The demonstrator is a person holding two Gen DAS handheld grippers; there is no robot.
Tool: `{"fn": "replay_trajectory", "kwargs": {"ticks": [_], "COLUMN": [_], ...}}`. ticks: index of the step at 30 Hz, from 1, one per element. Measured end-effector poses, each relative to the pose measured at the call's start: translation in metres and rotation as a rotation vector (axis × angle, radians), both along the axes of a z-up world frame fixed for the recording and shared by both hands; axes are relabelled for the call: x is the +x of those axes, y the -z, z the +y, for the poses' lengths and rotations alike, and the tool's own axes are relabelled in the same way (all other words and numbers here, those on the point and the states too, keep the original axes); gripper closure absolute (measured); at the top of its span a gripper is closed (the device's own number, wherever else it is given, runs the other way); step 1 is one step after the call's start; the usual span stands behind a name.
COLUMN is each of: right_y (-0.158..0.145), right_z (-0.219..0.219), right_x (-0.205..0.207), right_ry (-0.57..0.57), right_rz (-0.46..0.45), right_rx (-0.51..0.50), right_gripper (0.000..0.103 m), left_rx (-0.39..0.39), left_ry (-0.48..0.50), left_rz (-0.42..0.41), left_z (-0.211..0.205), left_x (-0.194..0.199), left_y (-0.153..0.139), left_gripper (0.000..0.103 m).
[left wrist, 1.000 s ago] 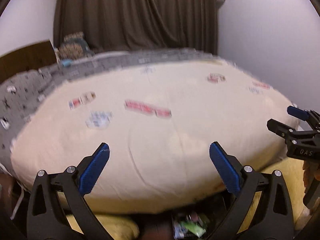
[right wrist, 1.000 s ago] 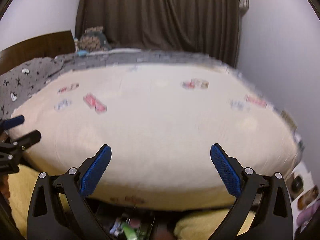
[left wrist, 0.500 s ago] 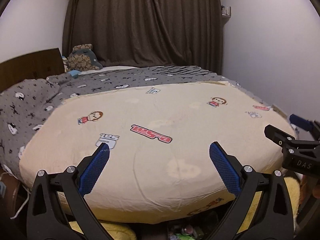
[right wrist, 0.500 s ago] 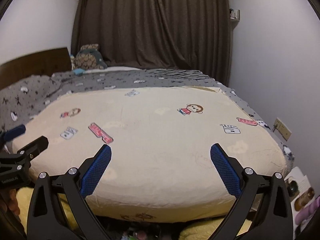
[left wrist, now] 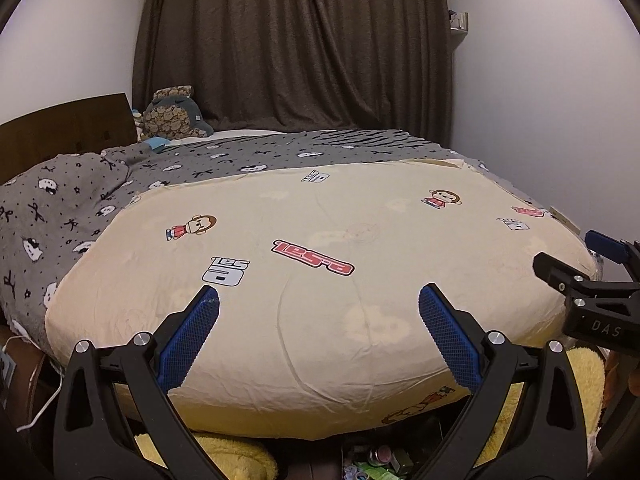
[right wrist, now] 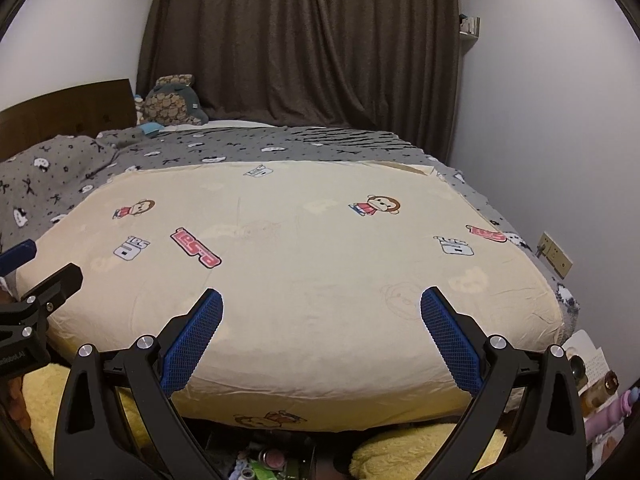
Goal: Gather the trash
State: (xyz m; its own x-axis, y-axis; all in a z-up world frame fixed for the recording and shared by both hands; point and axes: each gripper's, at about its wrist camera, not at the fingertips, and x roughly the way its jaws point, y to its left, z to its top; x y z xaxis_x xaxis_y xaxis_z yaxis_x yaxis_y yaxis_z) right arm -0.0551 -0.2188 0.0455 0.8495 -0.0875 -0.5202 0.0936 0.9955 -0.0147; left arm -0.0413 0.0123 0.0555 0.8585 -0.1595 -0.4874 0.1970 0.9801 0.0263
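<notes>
My left gripper [left wrist: 319,300] is open and empty, held above the near edge of a bed with a cream cartoon-print quilt [left wrist: 320,264]. My right gripper [right wrist: 321,302] is open and empty, held beside it over the same quilt [right wrist: 304,272]. The right gripper also shows at the right edge of the left wrist view [left wrist: 592,280], and the left gripper at the left edge of the right wrist view [right wrist: 36,280]. Small mixed litter [left wrist: 372,462] lies on the dark floor under the bed's near edge, and shows in the right wrist view [right wrist: 268,460]. No trash shows on the quilt.
A grey patterned blanket [left wrist: 80,196] covers the bed's left and far side. A plush toy [left wrist: 172,116] sits by the wooden headboard [left wrist: 60,132]. Dark curtains [left wrist: 296,48] hang behind. Yellow fluffy fabric [right wrist: 404,452] lies below the bed edge. Boxes and items [right wrist: 592,384] stand at the right wall.
Both cameras have tilted upward and steadied: the blur is gone, the bed sits lower in view and more curtain shows. Both grippers stay open.
</notes>
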Motion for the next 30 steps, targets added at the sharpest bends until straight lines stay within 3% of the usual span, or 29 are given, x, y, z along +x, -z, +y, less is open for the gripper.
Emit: {"fn": "replay_trajectory", "kwargs": {"ticks": [30], "right_y": [-0.0038], "right_z": [0.0007], "right_x": [-0.0094], "right_ry": [0.0], "right_rz": [-0.031], "right_rx": [0.009], "right_gripper": [0.004], "left_rx": [-0.034], "left_ry": [-0.005], "left_rz": [0.0], "left_z": [0.0027], "left_x": [-0.0032], "left_y": [-0.0007], "left_gripper": [0.008]}}
